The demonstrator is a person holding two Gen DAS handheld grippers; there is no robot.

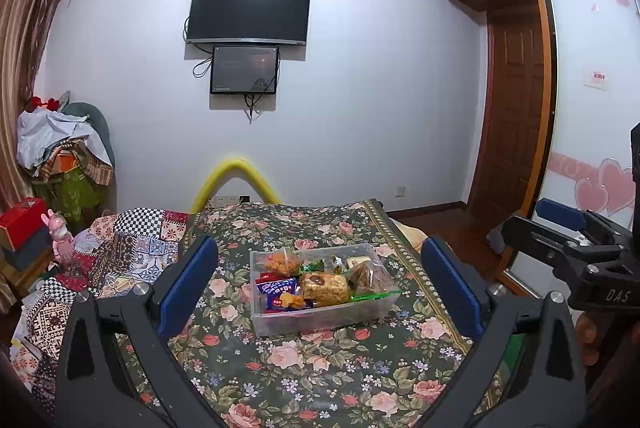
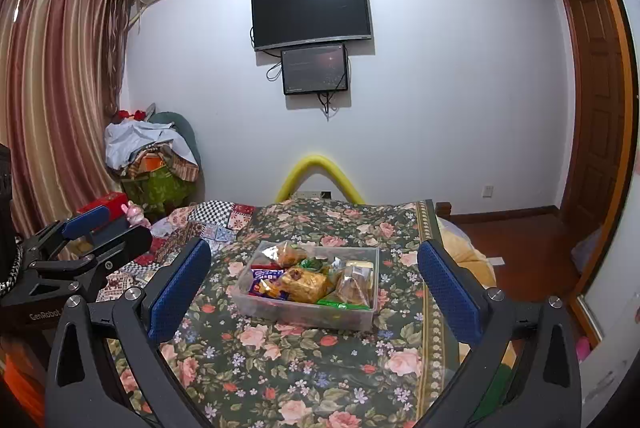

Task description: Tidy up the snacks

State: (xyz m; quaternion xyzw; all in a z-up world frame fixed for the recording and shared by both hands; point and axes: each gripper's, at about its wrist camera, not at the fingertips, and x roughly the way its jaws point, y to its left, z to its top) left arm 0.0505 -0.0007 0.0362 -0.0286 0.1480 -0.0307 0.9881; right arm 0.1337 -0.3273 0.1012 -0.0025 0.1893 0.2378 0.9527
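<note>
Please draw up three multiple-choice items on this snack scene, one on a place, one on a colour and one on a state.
1. Where are the snack packets?
A. Scattered over the floor
B. Inside the clear plastic bin on the floral cloth
C. On the wardrobe

2. What colour are the finger pads of the grippers?
A. Blue
B. Red
C. White

3. How does the left gripper stand?
A. Shut on a packet
B. Shut on the bin's rim
C. Open, holding nothing

Answers:
1. B: both views show the packets, among them the golden packet, lying in the bin.
2. A: blue pads line the black fingers in each wrist view.
3. C: its fingers stand wide apart on either side of the bin, nothing between them; the right gripper looks the same.
</note>
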